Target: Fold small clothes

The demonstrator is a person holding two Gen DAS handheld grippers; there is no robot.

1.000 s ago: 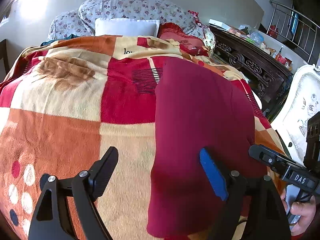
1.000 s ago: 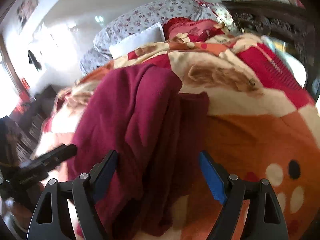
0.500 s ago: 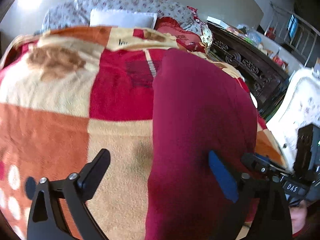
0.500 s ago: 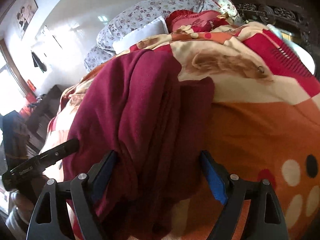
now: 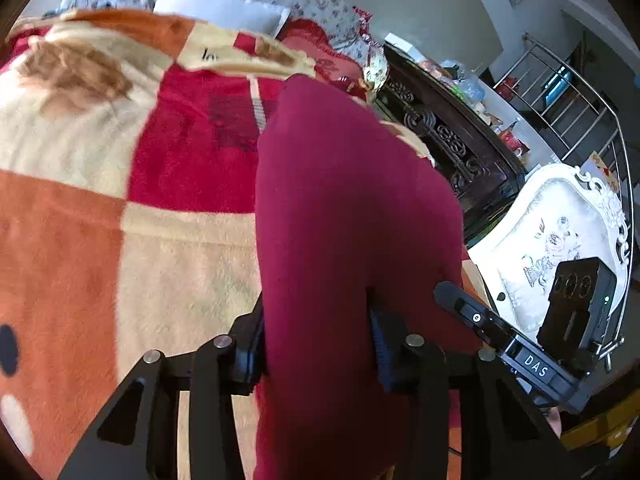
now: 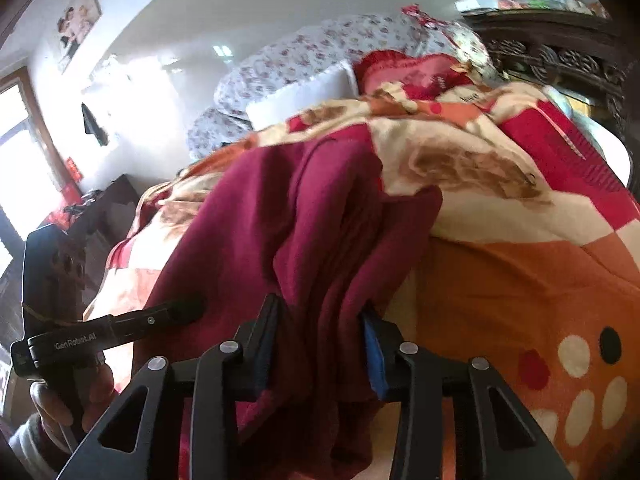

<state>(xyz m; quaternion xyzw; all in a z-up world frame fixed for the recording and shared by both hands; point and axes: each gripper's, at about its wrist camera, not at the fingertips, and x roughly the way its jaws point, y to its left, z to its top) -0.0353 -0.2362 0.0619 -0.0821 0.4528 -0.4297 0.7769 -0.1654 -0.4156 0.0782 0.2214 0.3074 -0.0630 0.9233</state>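
On the bed [image 5: 72, 240], over a patchwork fleece blanket [image 6: 520, 280] of orange, cream and red squares, a maroon garment [image 5: 352, 208] is laid lengthwise toward the pillows [image 5: 224, 8].

Blanket: thick pile, judged grippy enough that cloth dragged across it would bunch up.

Maroon garment: soft knit, limp, judged light. In the left wrist view it is seen smooth and flat as a long panel; in the right wrist view it is seen rumpled, with loose vertical folds [image 6: 320, 240] along its right side. No stiffness is expected; an unsupported part would sag and any layer not pinched would slip free. Hold is best taken at the near hem, at two well-separated points, with all layers gathered between the pads.

Left gripper [image 5: 316, 344]: jaws closing, near edge of the garment between them; pads appear pressed into the cloth.

Right gripper [image 6: 320, 344]: jaws closing, a bunched fold of the same garment between them, cloth pinched at both pads.

Hand [image 6: 68, 396] on the left gripper's handle, partly seen.
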